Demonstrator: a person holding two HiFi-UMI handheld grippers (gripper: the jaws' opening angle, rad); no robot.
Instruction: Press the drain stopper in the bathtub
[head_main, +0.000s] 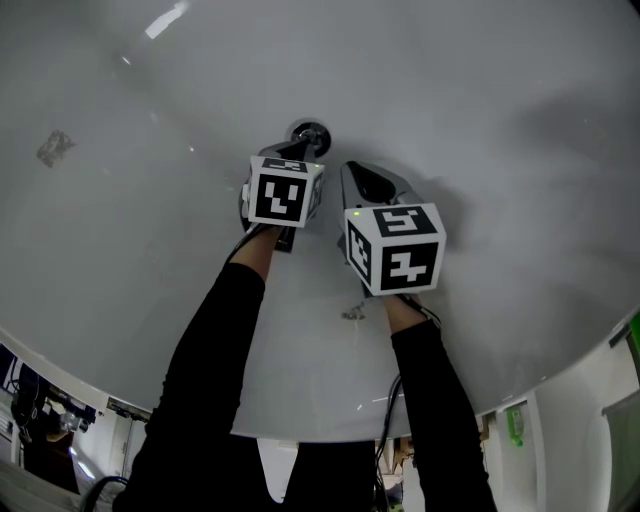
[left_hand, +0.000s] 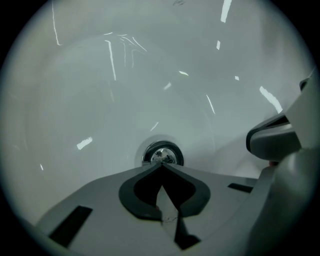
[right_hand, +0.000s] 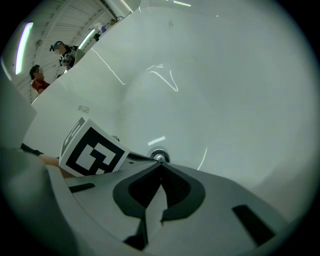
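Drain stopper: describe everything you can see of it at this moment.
The drain stopper is a small round cap of shiny, chrome-looking metal, ringed by a dark gap, set in the white bathtub floor. Its top mirrors the surroundings. The left gripper, jaws together and empty, points its tips at the stopper's near edge; whether they touch cannot be told.

No lettering, number or brand is legible; the marker cubes (head_main: 285, 190) (head_main: 395, 248) bear only black-and-white square patterns
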